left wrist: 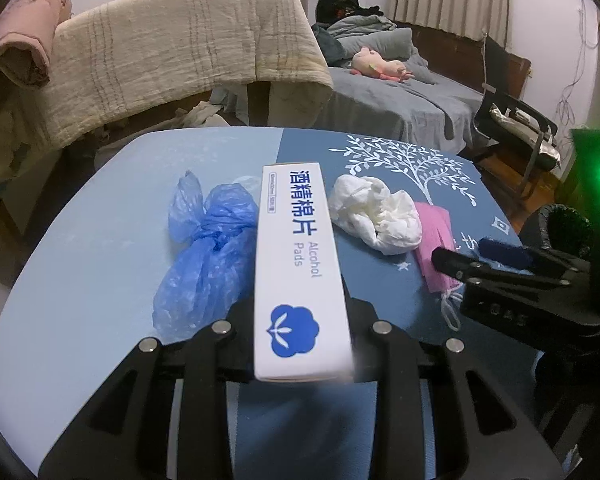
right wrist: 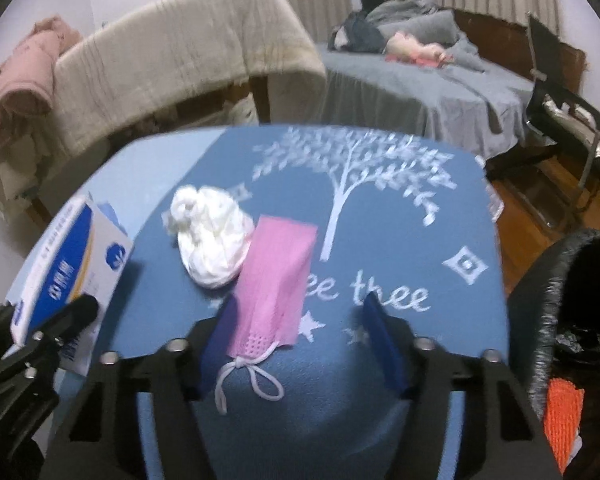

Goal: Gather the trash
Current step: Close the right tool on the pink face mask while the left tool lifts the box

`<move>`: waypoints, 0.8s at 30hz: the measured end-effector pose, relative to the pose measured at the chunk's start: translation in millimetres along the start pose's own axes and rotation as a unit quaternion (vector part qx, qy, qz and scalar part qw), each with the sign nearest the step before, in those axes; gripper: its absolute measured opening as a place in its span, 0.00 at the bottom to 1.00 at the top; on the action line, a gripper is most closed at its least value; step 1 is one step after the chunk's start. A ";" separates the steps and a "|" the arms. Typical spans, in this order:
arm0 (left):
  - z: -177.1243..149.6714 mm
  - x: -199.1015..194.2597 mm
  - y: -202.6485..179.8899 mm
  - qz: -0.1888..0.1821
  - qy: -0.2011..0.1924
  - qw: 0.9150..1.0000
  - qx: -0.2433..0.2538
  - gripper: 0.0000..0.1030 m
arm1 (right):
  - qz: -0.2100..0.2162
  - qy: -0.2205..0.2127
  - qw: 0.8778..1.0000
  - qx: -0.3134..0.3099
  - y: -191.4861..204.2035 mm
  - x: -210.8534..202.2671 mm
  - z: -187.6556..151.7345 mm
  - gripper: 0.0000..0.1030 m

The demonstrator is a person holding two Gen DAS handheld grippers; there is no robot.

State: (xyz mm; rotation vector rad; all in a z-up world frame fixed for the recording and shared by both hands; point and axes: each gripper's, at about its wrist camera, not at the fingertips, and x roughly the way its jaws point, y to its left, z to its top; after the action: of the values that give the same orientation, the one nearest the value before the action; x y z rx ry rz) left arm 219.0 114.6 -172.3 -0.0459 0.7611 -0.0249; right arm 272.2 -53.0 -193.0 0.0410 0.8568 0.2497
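Here the right gripper (right wrist: 296,340) stands open around the near end of the pink mask (right wrist: 274,284), whose long axis runs away between the jaws, hugging the left one. The left gripper (left wrist: 300,332) clamps the alcohol pads box (left wrist: 300,264). All sits over a blue table (right wrist: 400,400) in a bedroom.

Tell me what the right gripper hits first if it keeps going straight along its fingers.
Most likely the pink face mask, already lying between the open fingers of the right gripper; beyond it, the blue table mat.
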 end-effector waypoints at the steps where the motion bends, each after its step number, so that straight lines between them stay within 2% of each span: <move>1: 0.1 -0.2 -0.2 0.000 0.000 1.000 0.000 0.29 | 0.005 0.004 1.000 0.000 -0.5 1.8 -0.6 0.39; 2: 0.3 0.0 -0.1 -0.001 0.000 1.000 0.000 0.29 | 0.011 0.006 1.000 0.000 -0.5 2.1 -1.4 0.34; 3: 0.3 -0.2 -0.2 -0.001 0.000 1.000 0.000 0.29 | 0.020 0.005 1.000 -0.002 -0.5 1.3 -2.2 0.22; 4: -0.2 -0.4 0.0 -0.002 0.000 1.000 0.000 0.29 | 0.030 0.006 1.000 -0.004 0.5 0.9 -3.1 0.17; 7: -0.4 -2.2 -0.2 -0.002 -0.002 1.000 0.001 0.29 | 0.038 0.000 0.999 -0.010 1.7 -6.0 -5.6 0.11; 15: 3.2 -18.2 -16.3 -0.006 -0.015 1.000 0.010 0.29 | 0.045 -0.032 0.998 0.002 -5.1 -44.6 -6.5 0.11; 24: 7.2 -43.6 -42.2 -0.019 -0.033 0.999 0.018 0.29 | 0.030 -0.071 0.997 0.009 -24.3 -98.4 -6.7 0.11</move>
State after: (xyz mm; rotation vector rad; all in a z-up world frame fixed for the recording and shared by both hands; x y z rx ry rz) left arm 192.2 74.4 -134.9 -0.0262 0.6926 -0.0739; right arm 210.3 -100.1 -127.6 0.1010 0.7178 0.2917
